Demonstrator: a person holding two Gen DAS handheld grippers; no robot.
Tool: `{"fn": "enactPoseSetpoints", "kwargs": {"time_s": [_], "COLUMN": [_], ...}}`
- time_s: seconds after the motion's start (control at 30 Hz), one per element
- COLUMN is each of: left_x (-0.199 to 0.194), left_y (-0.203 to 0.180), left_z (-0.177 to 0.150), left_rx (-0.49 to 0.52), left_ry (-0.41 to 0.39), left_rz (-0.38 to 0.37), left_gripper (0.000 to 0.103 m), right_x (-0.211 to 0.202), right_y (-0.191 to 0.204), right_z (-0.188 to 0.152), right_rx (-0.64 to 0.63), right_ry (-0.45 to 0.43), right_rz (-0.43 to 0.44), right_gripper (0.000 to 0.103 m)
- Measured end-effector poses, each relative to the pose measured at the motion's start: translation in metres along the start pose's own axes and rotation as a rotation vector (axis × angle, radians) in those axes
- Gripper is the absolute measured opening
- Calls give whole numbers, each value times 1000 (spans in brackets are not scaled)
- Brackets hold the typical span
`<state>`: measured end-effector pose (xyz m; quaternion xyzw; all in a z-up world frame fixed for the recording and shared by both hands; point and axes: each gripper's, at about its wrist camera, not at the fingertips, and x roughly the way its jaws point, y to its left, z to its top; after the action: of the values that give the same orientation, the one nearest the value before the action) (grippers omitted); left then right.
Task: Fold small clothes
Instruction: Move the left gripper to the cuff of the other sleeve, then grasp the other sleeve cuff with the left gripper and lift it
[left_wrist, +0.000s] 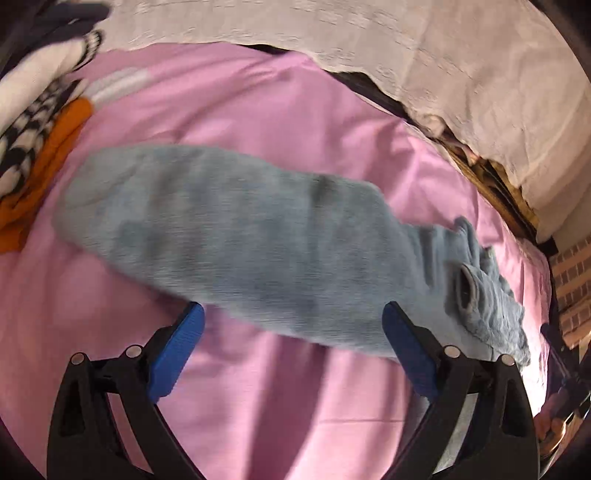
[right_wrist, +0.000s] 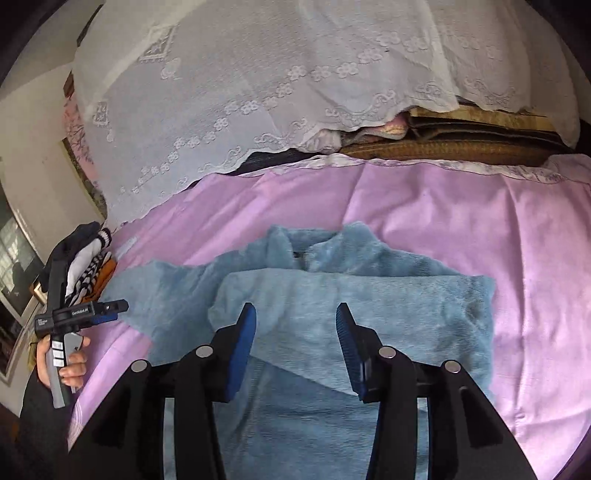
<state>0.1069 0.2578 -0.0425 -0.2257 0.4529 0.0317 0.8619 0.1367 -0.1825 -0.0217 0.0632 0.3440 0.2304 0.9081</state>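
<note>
A fluffy light-blue top lies on the pink bedsheet, collar away from me, with one sleeve folded across its chest. It also shows in the left wrist view, lying across the frame. My right gripper is open, its blue pads just above the folded sleeve, holding nothing. My left gripper is open wide and empty at the near edge of the top. It also shows in the right wrist view, held in a hand at the left of the top.
A pile of clothes, striped white-and-navy and orange, lies at the left of the sheet and shows in the right wrist view. A white lace cloth covers stacked bedding behind the sheet. A brick wall is at right.
</note>
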Motion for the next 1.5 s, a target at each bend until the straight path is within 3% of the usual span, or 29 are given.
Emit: {"fn": "enactPoseSetpoints", "kwargs": {"time_s": [0.07,0.17,0.4,0.47,0.53,0.63,0.73,0.9,1.03,1.17,1.33,1.5], "left_x": [-13,-21,-4,-4,-2,-1,-5,-11,-19,-32,-54,-60], "left_y": [39,77,118,120,119,118,117,103,100,92,52,5], "left_z": [3,8,29,34,37,38,40,43,44,42,29,5], "left_rx": [-86,-176,-304,-307,-287,-259,-245,-173,-152,-97,97,280], "left_ry": [-26,-32,-47,-75,-89,-95,-105,-139,-168,-223,-343,-407], "left_rz": [4,-66,-152,-142,-116,-78,-87,-56,-73,-109,-119,-93], "left_gripper": [94,94,91,79,60,52,29,19,15,13,12,11], "right_x": [13,39,87,98,111,132,154,183,186,167,137,127], "right_y": [35,87,197,217,232,257,281,300,295,273,233,225], "right_z": [-2,-9,-27,-28,-27,-29,-36,-46,-42,-24,9,36], "right_rx": [-58,-131,-313,-337,-355,-396,-457,-552,-516,-351,-114,21], "right_ry": [30,84,160,173,184,205,227,217,234,246,230,250], "right_rz": [32,82,130,135,134,129,111,15,45,191,335,459], "right_gripper": [46,47,47,47,47,47,47,47,45,53,53,53]}}
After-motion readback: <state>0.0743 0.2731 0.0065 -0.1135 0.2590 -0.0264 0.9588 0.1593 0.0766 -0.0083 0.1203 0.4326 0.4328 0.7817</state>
